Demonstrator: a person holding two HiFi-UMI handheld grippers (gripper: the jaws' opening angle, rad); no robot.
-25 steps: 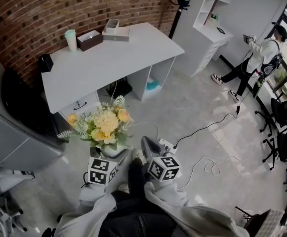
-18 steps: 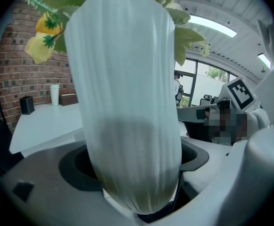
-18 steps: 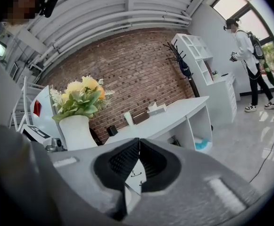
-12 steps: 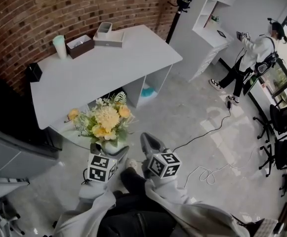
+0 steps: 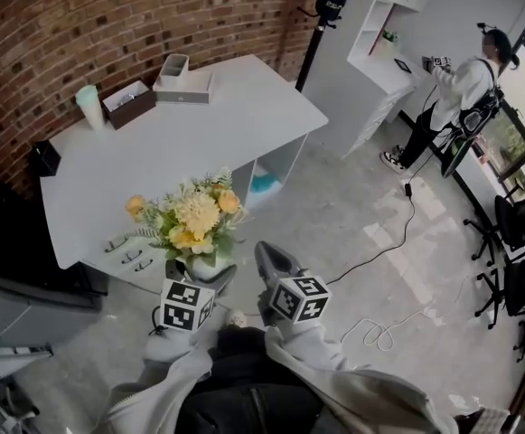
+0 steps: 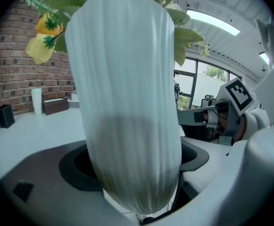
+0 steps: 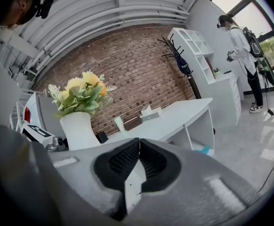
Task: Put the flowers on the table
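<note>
While the person stands just short of the white table (image 5: 210, 127), the head view has the left gripper (image 5: 200, 277) clamped round a white vase (image 5: 201, 267) of yellow flowers (image 5: 190, 219). The vase is held up in front of the table's near edge and does not rest on the top. The right gripper (image 5: 266, 259) hovers just beside it, to the right, with nothing in it. Along the table's far edge, by the brick wall, stand a pale cup (image 5: 89, 107), a brown box (image 5: 128, 104) and a white box (image 5: 182, 81). Another person (image 5: 452, 93) stands well off by the white shelves.

From the left gripper view, the ribbed vase (image 6: 127, 102) fills the gap between the jaws, which are spread wide and press on its lower body. Leaves and a yellow bloom (image 6: 43, 27) spill over its rim. The table (image 6: 26, 133) lies behind at the left.

Seen in the right gripper view, the jaws of the right gripper (image 7: 138, 144) meet flat together on nothing. The vase (image 7: 78, 130) and flowers (image 7: 80, 94) are at the left, upright, with the table (image 7: 174, 119) beyond them.
</note>
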